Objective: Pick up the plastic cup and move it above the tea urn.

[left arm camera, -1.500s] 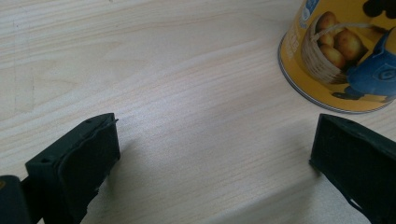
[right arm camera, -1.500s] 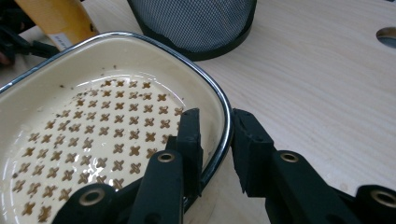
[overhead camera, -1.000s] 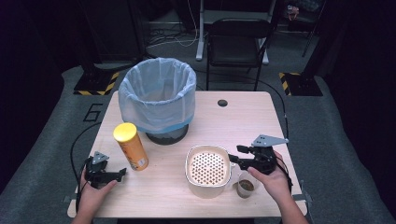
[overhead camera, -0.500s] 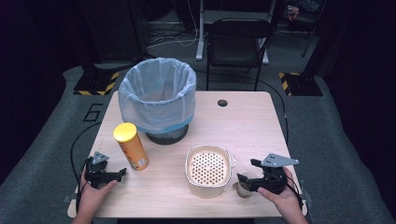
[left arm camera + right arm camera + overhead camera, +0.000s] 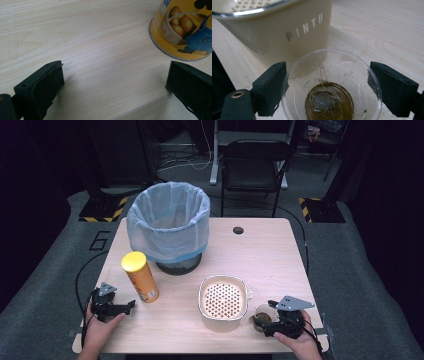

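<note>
Your right gripper (image 5: 264, 321) jaws spread either side of a clear cup (image 5: 331, 86) (brown liquid and a tea bag (image 5: 325, 102) inside), beige perforated-top bin (image 5: 223, 302) just beside it, your left gripper (image 5: 121, 308) open near the yellow chip can (image 5: 140, 276), bag-lined basket (image 5: 168, 222) behind

a pale wooden desk (image 5: 280, 255) with a dark round hole near its far edge stands on grey carpet (image 5: 360, 285). a black chair (image 5: 255, 165) sits behind it. yellow-and-black striped floor markings (image 5: 102, 215) lie on either side; the room beyond is dark, with cables on the floor.
</note>
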Demonstrator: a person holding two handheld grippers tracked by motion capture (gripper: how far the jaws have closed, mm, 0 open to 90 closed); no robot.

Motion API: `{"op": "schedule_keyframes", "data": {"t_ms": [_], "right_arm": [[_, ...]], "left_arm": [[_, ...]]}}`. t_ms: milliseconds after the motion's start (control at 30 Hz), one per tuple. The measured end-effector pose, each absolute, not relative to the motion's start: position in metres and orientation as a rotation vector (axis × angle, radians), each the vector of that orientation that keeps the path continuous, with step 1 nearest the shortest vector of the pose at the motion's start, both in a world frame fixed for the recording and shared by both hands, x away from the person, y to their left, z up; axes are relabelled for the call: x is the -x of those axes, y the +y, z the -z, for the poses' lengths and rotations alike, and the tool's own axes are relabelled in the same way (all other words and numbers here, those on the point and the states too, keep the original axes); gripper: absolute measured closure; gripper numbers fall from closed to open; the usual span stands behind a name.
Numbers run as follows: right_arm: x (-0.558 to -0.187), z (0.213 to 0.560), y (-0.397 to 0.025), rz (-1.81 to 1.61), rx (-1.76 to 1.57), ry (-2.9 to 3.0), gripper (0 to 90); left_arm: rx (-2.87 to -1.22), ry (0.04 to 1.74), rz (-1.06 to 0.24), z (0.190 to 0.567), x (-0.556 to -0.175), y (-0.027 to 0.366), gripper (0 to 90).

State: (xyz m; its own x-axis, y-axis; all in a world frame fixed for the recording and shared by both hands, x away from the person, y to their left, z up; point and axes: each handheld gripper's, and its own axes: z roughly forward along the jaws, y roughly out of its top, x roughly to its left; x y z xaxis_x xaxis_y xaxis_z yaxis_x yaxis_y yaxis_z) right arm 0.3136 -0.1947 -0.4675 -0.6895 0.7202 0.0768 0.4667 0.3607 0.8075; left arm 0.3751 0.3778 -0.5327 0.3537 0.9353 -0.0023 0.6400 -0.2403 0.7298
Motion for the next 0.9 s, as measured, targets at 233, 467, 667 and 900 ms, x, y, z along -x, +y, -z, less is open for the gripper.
{"op": "schedule_keyframes", "data": {"t_ms": [233, 467, 667, 900], "right_arm": [[-0.312, 0.483, -0.193, -1.208, -1.040, 2.341, 19.1], [-0.311, 0.487, -0.193, -1.197, -1.030, 2.351, 27.0], [-0.310, 0.485, -0.194, -1.191, -1.016, 2.338, 27.0], [-0.310, 0.484, -0.194, -1.176, -0.996, 2.326, 28.6]], "left_arm": [[-1.976, 1.366, -0.589, 0.533, -0.375, 0.378, 1.1], [-1.976, 1.368, -0.588, 0.533, -0.375, 0.378, 1.0], [-1.976, 1.367, -0.589, 0.533, -0.375, 0.378, 1.1], [-1.976, 1.368, -0.588, 0.533, -0.375, 0.378, 1.1]]}}
